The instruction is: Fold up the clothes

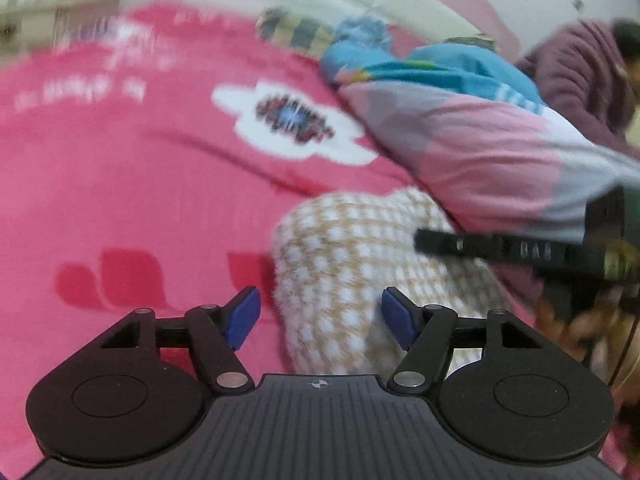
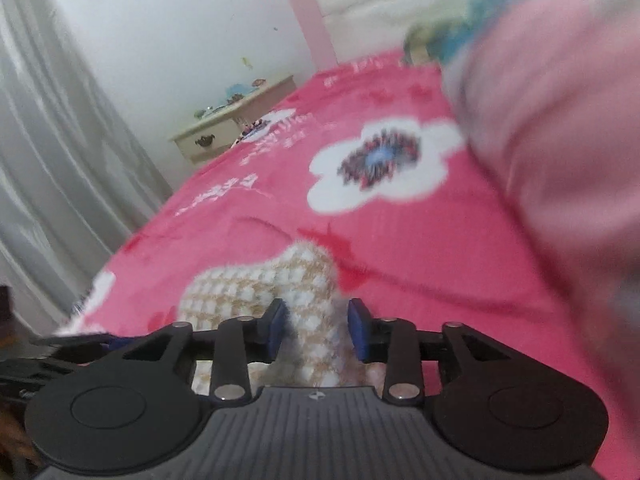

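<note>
Fuzzy checked garment (image 2: 256, 300) on pink bedspread (image 2: 400, 240); pillow (image 1: 500, 152) beside. Left tool (image 1: 320, 318) agape, empty; right tool (image 2: 318, 330) parted, straddling cloth.

- A bedroom in a home.
- A bed (image 2: 248, 240) fills most of both views, covered by a bright pink blanket (image 1: 140, 184) printed with big white flowers (image 2: 384, 164).
- A padded cream headboard (image 2: 384, 4) with a pink frame stands at the far end, against a white wall (image 2: 180, 20).
- A rumpled pink and grey quilt (image 1: 492, 156) and blue bedding (image 1: 440, 64) are heaped along one side.
- A cream bedside table (image 2: 228, 124) with a drawer stands beside the bed.
- Pale grey curtains (image 2: 52, 152) hang near it.
</note>
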Demonstrator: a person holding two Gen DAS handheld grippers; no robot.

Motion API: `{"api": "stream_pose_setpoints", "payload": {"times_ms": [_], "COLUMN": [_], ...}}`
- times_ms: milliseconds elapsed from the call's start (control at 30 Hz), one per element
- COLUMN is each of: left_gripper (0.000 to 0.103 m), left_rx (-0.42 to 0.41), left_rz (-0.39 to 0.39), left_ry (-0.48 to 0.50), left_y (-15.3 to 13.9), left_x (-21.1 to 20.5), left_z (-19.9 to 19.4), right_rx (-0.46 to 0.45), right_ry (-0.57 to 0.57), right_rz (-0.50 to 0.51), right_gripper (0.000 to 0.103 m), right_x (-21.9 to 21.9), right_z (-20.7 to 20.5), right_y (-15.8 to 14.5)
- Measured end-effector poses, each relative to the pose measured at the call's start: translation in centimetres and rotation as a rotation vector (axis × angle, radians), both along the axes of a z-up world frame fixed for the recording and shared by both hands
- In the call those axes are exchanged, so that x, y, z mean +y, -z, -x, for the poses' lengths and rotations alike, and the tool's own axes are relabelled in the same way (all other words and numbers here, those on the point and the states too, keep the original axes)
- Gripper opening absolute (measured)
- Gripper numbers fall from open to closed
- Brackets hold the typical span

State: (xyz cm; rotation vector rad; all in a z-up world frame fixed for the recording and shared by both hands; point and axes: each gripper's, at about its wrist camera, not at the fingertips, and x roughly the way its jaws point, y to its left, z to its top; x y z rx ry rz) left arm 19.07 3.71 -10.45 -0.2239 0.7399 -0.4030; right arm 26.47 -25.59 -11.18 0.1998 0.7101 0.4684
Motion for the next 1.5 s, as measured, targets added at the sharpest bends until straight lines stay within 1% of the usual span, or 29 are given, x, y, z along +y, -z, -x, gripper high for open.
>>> {"api": "stream_pose_setpoints", "payload": {"times_ms": [33,67,100,167,200,233,300,333,367,400,433,467,567,633,667,700,733,800,867,900,967,1000,1067,1100,1167,1300,1367,1433,1500], "left_gripper": [0.068,0.068,0.069,0.069,0.069,0.069,0.069,0.069,0.069,0.069,0.069,0.069,0.069,0.069,0.069,0.069,0.069,0.069,0.069,0.07,0.07,0.07,0.07,0.07,0.07,0.068,0.068,0.068,0.068], "left_rx": [-0.019,-0.027,-0.022,0.019,0.045,0.067,0.088,0.089,0.084,0.078,0.075,0.077,0.097,0.09,0.087,0.085,0.082,0.077,0.085,0.088,0.091,0.094,0.096,0.09,0.073,0.029,-0.012,-0.061,-0.07], "left_rz": [-0.021,-0.023,-0.015,-0.015,-0.023,-0.031,-0.037,-0.036,-0.044,-0.058,-0.064,-0.057,-0.035,-0.042,-0.047,-0.049,-0.05,-0.044,-0.04,-0.039,-0.039,-0.04,-0.042,-0.045,-0.057,-0.035,-0.011,-0.014,-0.018], "left_ry": [-0.012,-0.017,-0.019,-0.026,-0.028,-0.028,-0.037,-0.04,-0.04,-0.043,-0.045,-0.043,-0.035,-0.026,-0.023,-0.021,-0.02,-0.016,-0.013,-0.013,-0.01,-0.01,-0.012,-0.01,-0.01,-0.05,-0.053,-0.011,0.06], "left_y": [-0.6,-1.1,-1.3,-1.1,-0.7,-0.2,0.7,1.0,1.1,1.2,1.3,1.5,1.5,1.5,1.6,1.7,1.7,1.7,1.8,1.9,1.8,1.8,1.8,1.8,1.7,0.0,-1.5,-3.0,-3.8], "left_x": [-0.2,-0.2,-0.1,0.0,0.0,0.0,0.2,0.2,0.1,0.0,0.0,0.1,0.3,0.1,0.0,-0.1,-0.2,-0.2,-0.2,-0.2,-0.1,-0.1,-0.2,-0.4,-0.7,-0.2,-0.3,-1.8,-4.3], "left_z": [1.2,2.1,2.7,3.7,3.9,4.1,4.3,4.2,4.2,4.1,4.1,4.1,4.2,4.4,4.6,4.7,4.7,4.7,4.7,4.7,4.6,4.6,4.6,4.7,4.8,4.4,3.7,2.6,0.9], "right_rx": [-0.054,-0.119,-0.164,-0.218,-0.226,-0.227,-0.179,-0.141,-0.12,-0.099,-0.063,-0.044,-0.066,-0.074,-0.072,-0.046,-0.03,0.03,-0.047,-0.072,-0.061,-0.045,0.022,0.042,0.034,-0.022,-0.058,-0.081,-0.037], "right_ry": [-0.003,-0.021,-0.065,-0.197,-0.277,-0.331,-0.382,-0.385,-0.37,-0.349,-0.325,-0.312,-0.322,-0.324,-0.321,-0.296,-0.273,-0.217,-0.196,-0.179,-0.15,-0.141,-0.129,-0.125,-0.117,-0.091,-0.105,-0.143,-0.175], "right_rz": [0.034,0.06,0.073,0.092,0.121,0.177,0.283,0.325,0.322,0.258,0.202,0.186,0.112,0.17,0.203,0.236,0.192,0.091,0.044,0.045,0.058,0.114,0.247,0.26,0.233,0.278,0.341,0.386,0.354], "right_gripper": [0.038,0.034,0.031,0.018,0.017,0.012,0.007,0.005,0.003,0.003,0.003,0.002,0.005,0.004,0.0,0.0,0.0,0.0,0.002,0.002,0.002,0.002,0.0,0.0,0.0,0.002,0.002,0.002,0.002], "right_x": [0.1,0.6,1.5,4.0,5.8,7.7,10.7,11.7,11.9,11.5,11.2,11.2,10.7,11.3,11.6,11.6,10.9,9.5,7.6,6.6,4.7,4.4,4.9,5.0,4.3,0.9,-1.3,-3.3,-4.3], "right_z": [0.9,1.8,2.5,3.7,3.9,3.7,2.3,1.1,0.0,-1.0,-1.7,-2.0,-1.0,-1.1,-1.3,-2.2,-2.8,-3.5,-2.1,-1.5,-1.0,-1.0,-1.6,-1.9,-2.0,0.6,3.2,6.8,10.0], "right_y": [-1.4,-2.9,-4.1,-5.7,-5.8,-5.0,-2.0,0.2,2.4,3.4,3.3,2.6,-0.2,0.6,1.2,2.9,3.6,2.0,-1.4,-2.7,-3.8,-3.2,0.0,1.7,1.9,-3.6,-7.2,-10.5,-11.8]}}
